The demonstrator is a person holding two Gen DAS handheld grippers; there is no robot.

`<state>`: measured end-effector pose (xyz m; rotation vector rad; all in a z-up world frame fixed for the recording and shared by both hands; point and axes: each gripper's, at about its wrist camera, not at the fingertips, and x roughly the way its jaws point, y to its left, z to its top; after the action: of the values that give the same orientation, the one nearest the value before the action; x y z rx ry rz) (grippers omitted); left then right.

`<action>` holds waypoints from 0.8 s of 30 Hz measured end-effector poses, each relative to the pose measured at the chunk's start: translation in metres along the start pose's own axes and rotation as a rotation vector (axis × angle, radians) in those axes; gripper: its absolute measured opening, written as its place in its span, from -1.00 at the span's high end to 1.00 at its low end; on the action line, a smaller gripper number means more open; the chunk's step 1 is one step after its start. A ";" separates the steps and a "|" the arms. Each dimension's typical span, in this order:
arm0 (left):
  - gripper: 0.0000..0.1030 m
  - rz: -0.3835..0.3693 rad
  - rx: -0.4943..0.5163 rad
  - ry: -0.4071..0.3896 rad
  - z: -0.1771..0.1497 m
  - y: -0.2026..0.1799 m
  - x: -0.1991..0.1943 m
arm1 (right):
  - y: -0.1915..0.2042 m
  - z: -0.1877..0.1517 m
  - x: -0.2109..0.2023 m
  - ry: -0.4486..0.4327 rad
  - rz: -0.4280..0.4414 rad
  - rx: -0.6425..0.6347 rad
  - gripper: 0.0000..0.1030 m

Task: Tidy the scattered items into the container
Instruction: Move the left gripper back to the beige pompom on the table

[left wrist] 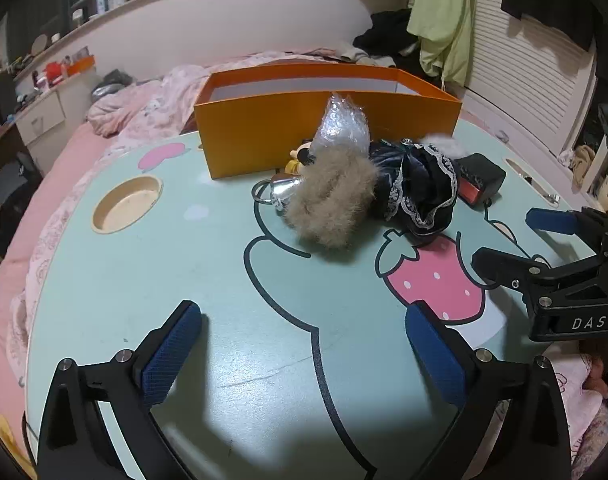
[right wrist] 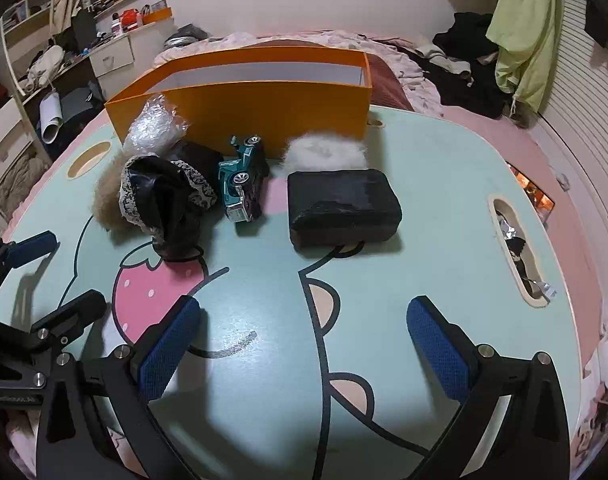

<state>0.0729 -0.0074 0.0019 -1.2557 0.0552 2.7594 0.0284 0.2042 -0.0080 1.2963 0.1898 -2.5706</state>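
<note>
One open orange cardboard box [left wrist: 328, 136] stands at the far edge of the mint-green cartoon-print tabletop [left wrist: 207, 288], looks empty. In front of it, one loose cluster of items: one crinkled clear plastic bag [left wrist: 342, 124], one tan fur pompom [left wrist: 332, 204], one black satin garment with white lace trim [left wrist: 420, 188], one teal toy car [right wrist: 243, 178] on its side, one white fluff ball [right wrist: 324, 152], one black rectangular case [right wrist: 342, 208], one small yellow-and-black figure [left wrist: 299, 158], one shiny silver piece with a metal ring [left wrist: 277, 194]. Two grippers: left gripper [left wrist: 304, 354] and right gripper [right wrist: 304, 350], both with blue pads spread wide, nothing between them, hovering over the bare near part of the tabletop, apart from the items. One round cup recess [left wrist: 127, 204] sits at the tabletop's left edge. The tabletop sits on a pink bed [left wrist: 31, 216]; cluttered bedroom around, green cloth [left wrist: 444, 12] hanging by slatted doors.
</note>
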 end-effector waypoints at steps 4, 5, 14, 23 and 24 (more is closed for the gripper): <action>-0.98 -0.001 -0.001 0.000 0.000 0.000 0.001 | 0.002 -0.001 0.003 -0.015 0.027 -0.037 -0.99; -0.98 -0.001 0.000 0.000 0.000 0.000 0.001 | 0.004 -0.001 0.004 -0.020 0.034 -0.045 -0.99; -0.98 -0.002 -0.001 -0.001 0.000 0.000 0.001 | 0.003 0.000 0.004 -0.030 0.050 -0.059 -0.99; -0.98 -0.004 -0.003 -0.002 -0.001 -0.001 0.000 | 0.004 0.000 0.004 -0.031 0.050 -0.061 -0.99; -0.98 -0.004 -0.003 -0.002 0.000 0.000 0.000 | 0.004 0.000 0.004 -0.031 0.051 -0.061 -0.99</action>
<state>0.0732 -0.0070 0.0016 -1.2525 0.0484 2.7581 0.0274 0.2002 -0.0115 1.2229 0.2247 -2.5209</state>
